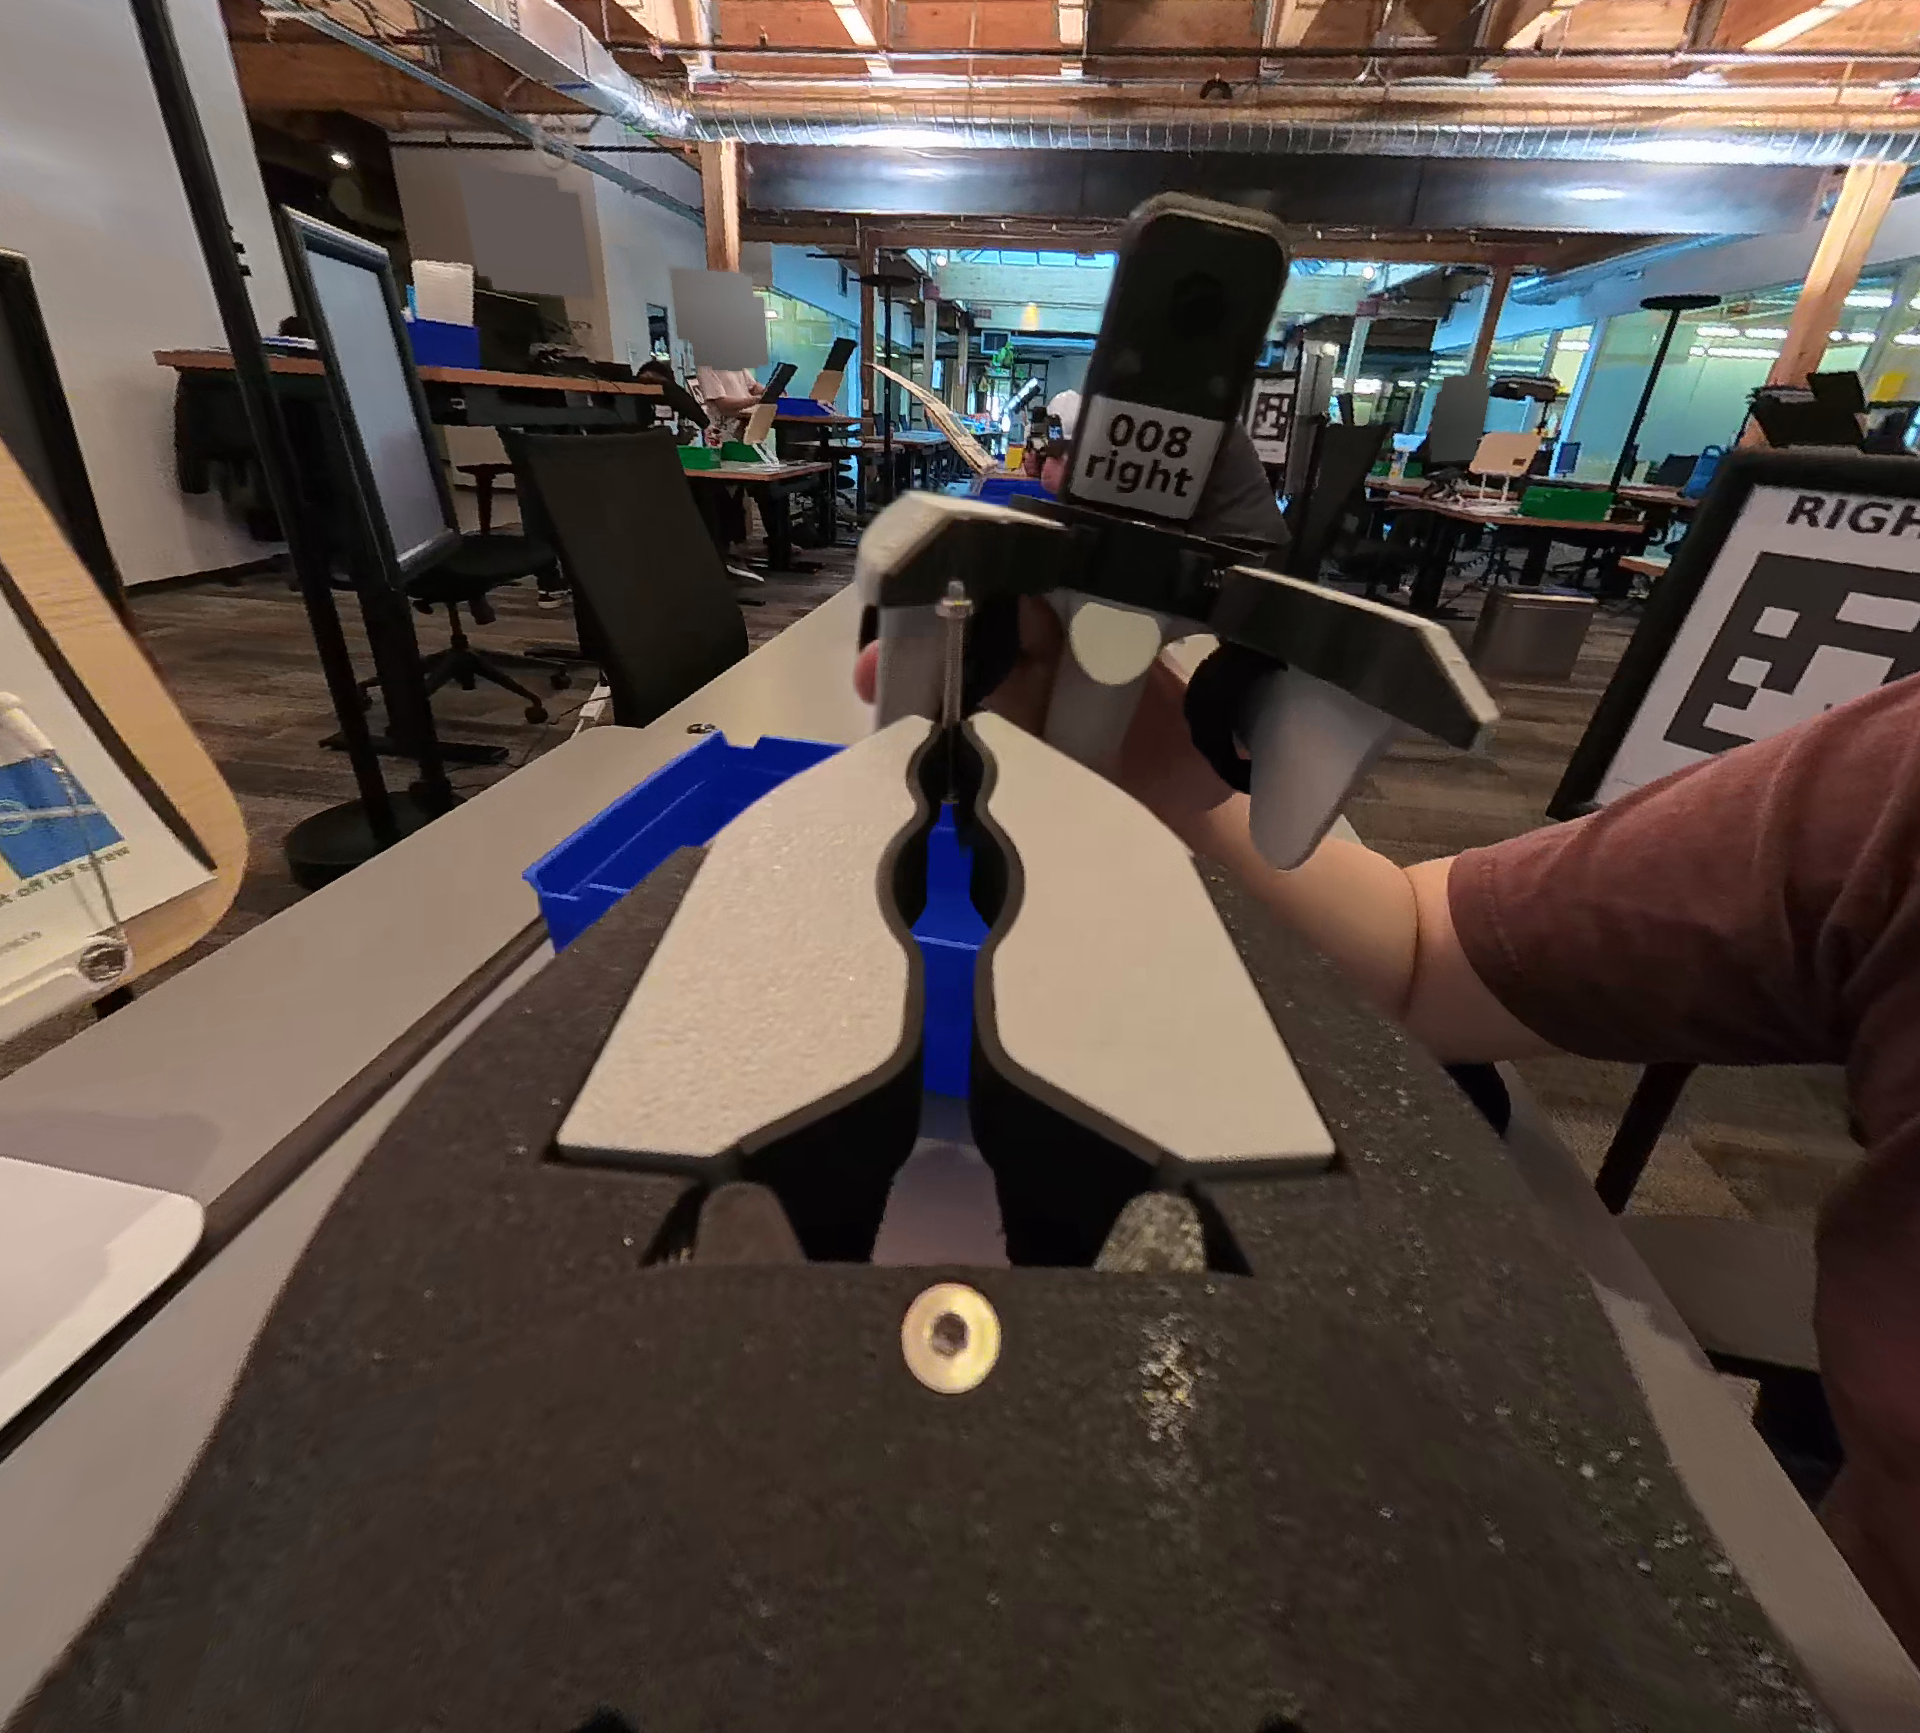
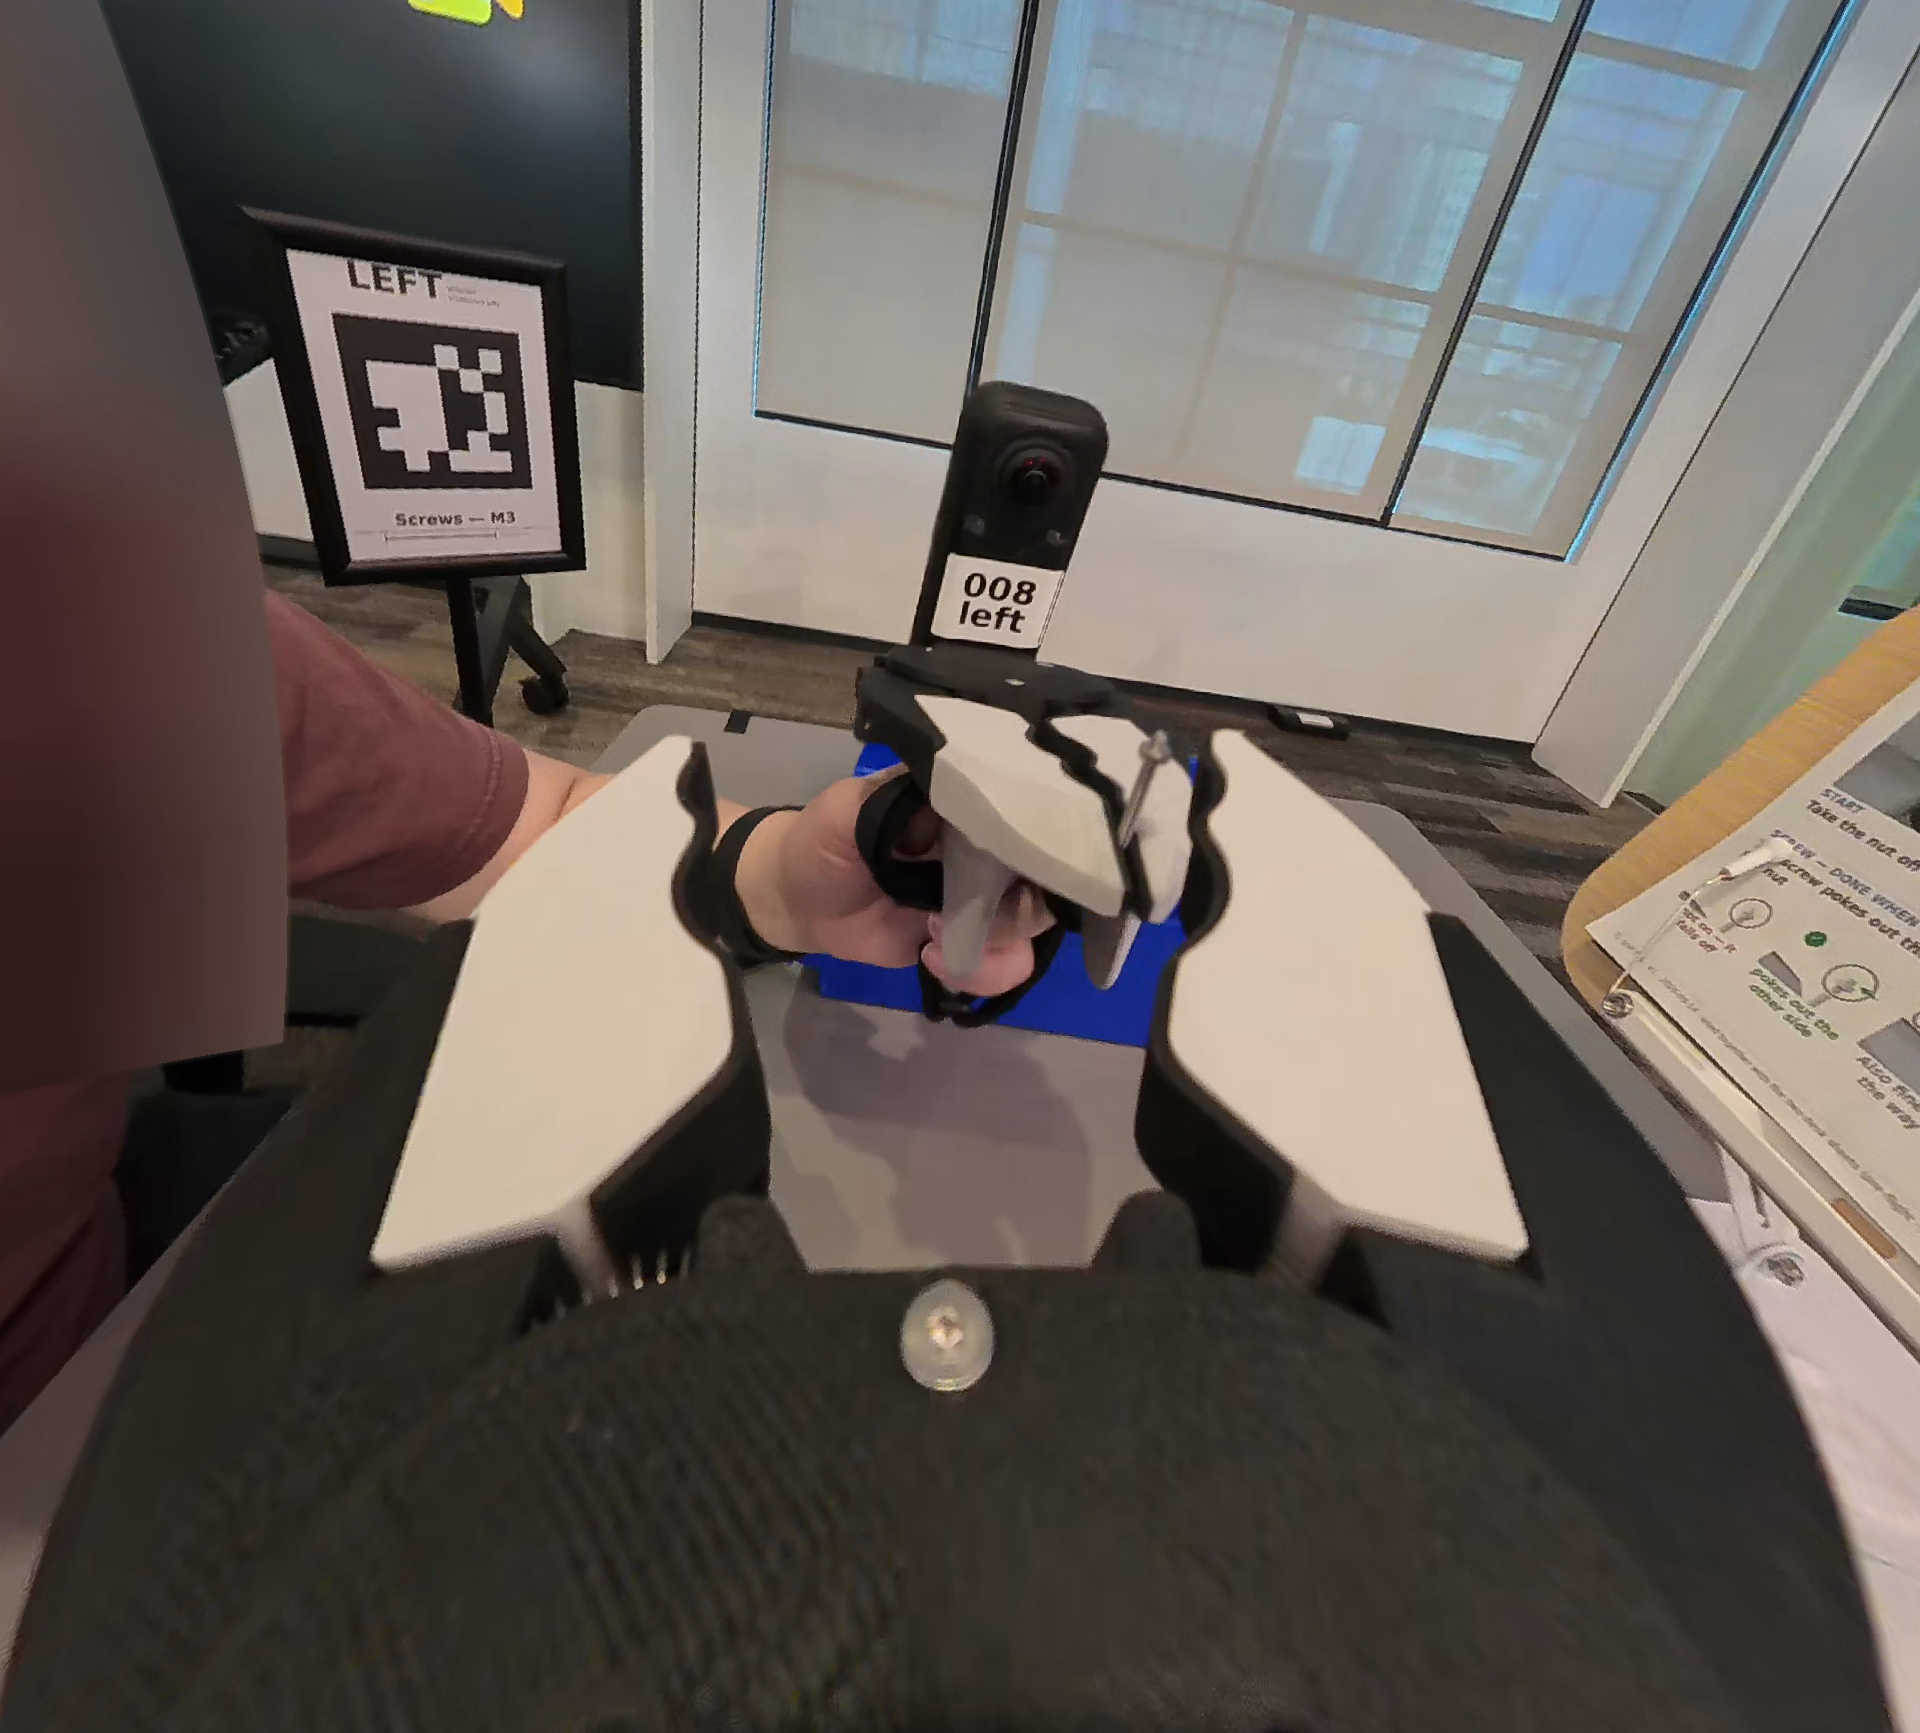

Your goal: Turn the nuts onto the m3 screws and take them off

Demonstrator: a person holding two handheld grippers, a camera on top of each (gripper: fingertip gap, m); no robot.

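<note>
Grippers, 2. Left gripper (image 1: 948, 733): centre of the left wrist view, jaws brought together and clamped on the lower end of the screw. Right gripper (image 2: 951, 810): jaws wide apart, clamped on nothing; in the left wrist view it faces the camera just above centre, with 1 of its fingers just beside the screw's top.

Screws, 1. Screw (image 1: 951, 696): thin, silver, standing nearly upright from the left jaws' tips in the left wrist view; in the right wrist view it shows tilted, right of centre, against the left gripper's pale fingers (image 2: 997, 810).

Nuts, 1. Nut (image 1: 952, 607): small, silver, sitting at the screw's upper end. Whether it is threaded on cannot be told.

Bins, 1. Blue bin (image 1: 665, 836): on the tabletop (image 1: 312, 1008) below and behind both grippers, left of centre in the left wrist view; contents hidden.

Hands, 2, 1 on each gripper's handle; maroon sleeve at the right edge of the left wrist view.

Framed marker signs, 2: 1 at the right edge of the left wrist view, 1 (image 2: 431, 405) at mid left of the right wrist view.

Instruction sheets, 1 (image 2: 1787, 966), at the right edge of the right wrist view.

Open room: bare grey tabletop shows between the right jaws in the lower centre of the right wrist view.
</note>
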